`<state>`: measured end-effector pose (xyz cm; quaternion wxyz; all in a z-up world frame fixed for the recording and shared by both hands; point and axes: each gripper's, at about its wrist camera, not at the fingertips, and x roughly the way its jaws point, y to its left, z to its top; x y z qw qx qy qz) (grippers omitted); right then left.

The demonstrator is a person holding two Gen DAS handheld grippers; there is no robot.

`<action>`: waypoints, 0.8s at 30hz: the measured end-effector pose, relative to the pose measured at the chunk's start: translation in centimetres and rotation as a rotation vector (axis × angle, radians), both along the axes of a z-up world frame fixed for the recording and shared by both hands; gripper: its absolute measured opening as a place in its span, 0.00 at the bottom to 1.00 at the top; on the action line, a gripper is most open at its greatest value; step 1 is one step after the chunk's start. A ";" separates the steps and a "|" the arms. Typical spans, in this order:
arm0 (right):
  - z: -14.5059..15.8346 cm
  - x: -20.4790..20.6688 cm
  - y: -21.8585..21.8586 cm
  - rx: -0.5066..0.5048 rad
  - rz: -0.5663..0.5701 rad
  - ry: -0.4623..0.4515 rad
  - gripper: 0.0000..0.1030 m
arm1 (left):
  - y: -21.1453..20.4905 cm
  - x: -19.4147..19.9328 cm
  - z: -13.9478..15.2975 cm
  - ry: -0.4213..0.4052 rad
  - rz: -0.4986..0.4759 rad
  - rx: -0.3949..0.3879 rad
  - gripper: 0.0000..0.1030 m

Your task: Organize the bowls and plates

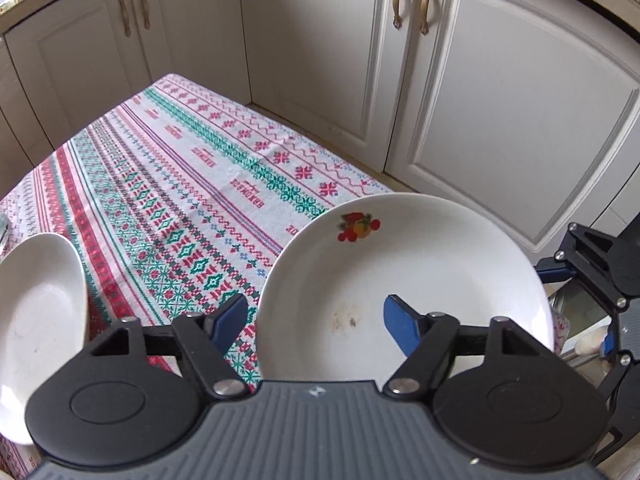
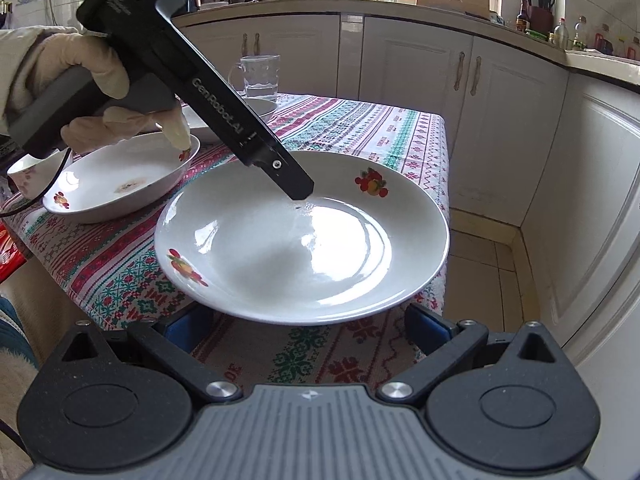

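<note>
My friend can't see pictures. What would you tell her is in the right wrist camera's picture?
A white plate with fruit prints sits on a patterned tablecloth, and the left gripper reaches down into it. Another plate and a glass mug stand behind.

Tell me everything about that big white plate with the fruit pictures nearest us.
The big white plate looks like glossy ceramic, shallow and round, with small fruit pictures on its sloping rim and a faint stain inside. It sits level on the patterned tablecloth, at the table's corner. One finger of the left gripper reaches inside its rim.
</note>
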<state>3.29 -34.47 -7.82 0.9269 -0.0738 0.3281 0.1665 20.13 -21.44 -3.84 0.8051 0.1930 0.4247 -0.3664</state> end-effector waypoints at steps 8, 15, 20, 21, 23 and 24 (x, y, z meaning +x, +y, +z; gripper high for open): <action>0.1 0.3 0.0 -0.005 0.030 0.002 1.00 | -0.4 1.3 -0.8 0.069 -0.015 -0.003 0.59; 0.1 0.7 0.2 -0.012 0.044 0.007 1.00 | -0.7 1.8 -1.1 0.088 -0.034 0.001 0.59; 0.2 0.9 0.4 -0.015 0.041 0.018 1.00 | -0.6 1.8 -1.1 0.087 -0.048 0.003 0.59; 0.3 1.0 0.4 -0.017 0.040 0.022 1.00 | -0.7 1.7 -1.1 0.084 -0.050 0.005 0.59; 0.4 1.1 0.5 -0.022 0.037 0.029 1.00 | -0.6 1.7 -1.0 0.081 -0.051 0.002 0.59; 0.4 1.1 0.6 -0.025 0.036 0.033 1.00 | -0.5 1.7 -0.9 0.082 -0.051 -0.001 0.59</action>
